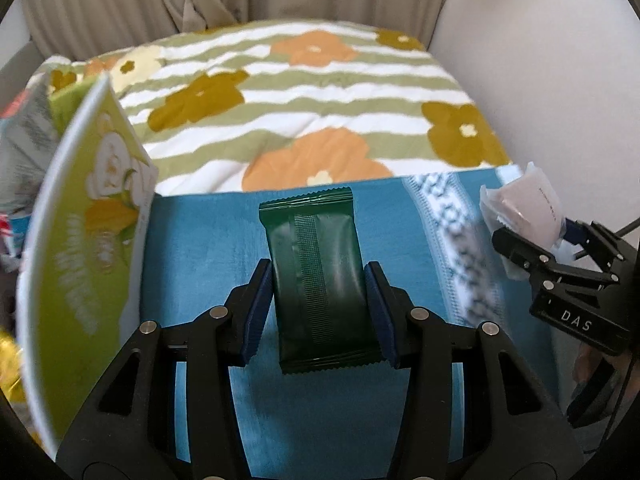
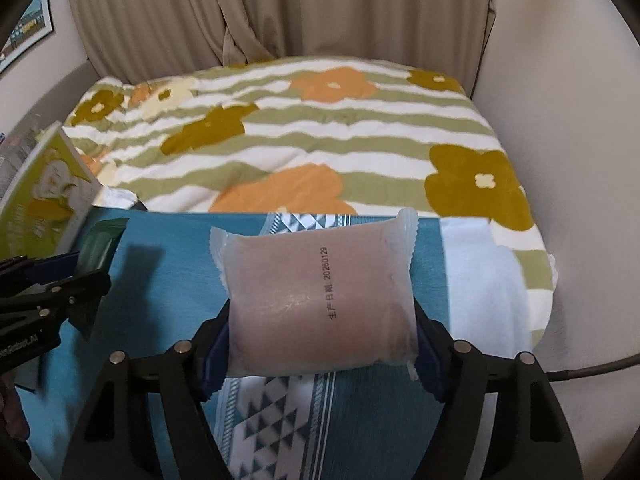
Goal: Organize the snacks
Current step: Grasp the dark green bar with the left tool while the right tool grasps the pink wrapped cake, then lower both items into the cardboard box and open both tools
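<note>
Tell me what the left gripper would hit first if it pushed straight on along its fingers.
Most likely the teal cloth just ahead of it. The left gripper, shut on the dark green packet, points steeply down at that cloth, with nothing else between. The floral blanket lies further on; depth is hard to judge.

A bed quilt striped white and olive green, printed with orange and mustard flowers, spreads across the back. Over its near edge lies a teal woven cloth with a white geometric band. Beige pleated curtains hang behind, between pale walls. A framed picture hangs on the left wall.
</note>
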{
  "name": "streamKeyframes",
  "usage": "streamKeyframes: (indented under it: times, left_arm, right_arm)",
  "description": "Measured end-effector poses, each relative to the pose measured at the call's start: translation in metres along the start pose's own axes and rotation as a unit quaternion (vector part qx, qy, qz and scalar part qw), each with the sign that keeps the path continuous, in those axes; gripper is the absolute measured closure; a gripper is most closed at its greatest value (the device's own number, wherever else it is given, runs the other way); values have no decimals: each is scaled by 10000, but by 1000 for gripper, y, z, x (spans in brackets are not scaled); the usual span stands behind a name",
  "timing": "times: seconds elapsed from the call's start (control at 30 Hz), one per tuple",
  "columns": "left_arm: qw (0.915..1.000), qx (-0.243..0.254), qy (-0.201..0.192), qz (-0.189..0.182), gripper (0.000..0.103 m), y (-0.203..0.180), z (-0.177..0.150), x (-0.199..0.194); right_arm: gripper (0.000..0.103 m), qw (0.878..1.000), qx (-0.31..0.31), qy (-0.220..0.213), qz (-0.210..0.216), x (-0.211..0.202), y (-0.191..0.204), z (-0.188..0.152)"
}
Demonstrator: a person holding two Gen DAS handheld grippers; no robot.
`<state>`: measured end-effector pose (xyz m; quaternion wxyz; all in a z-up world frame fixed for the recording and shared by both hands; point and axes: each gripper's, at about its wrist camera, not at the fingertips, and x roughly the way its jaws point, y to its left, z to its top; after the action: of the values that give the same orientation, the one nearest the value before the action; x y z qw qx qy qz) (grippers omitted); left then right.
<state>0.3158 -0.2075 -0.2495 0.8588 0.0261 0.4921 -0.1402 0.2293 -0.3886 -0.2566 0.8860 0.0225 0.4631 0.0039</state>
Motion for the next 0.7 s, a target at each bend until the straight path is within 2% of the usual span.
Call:
streamKeyframes:
  times: [0.2, 0.37, 0.5, 0.7]
  left_arm:
    - [9989, -72, -458, 56, 61, 0, -7, -65]
    - [9957, -330, -812, 286, 61, 24, -13, -125]
    - [9911, -566, -1052, 580, 61, 62, -18, -166]
    - [9848, -960, -1194, 822, 60, 138, -30, -201]
  right_arm:
    - [32, 9989, -212, -211, 356, -55, 19, 4]
    - [32, 9946, -452, -440, 824, -95, 50, 8]
    - [32, 9886, -619, -617, 1229, -121, 88, 17]
    - [32, 9792, -879, -803, 1646, -143, 151, 31]
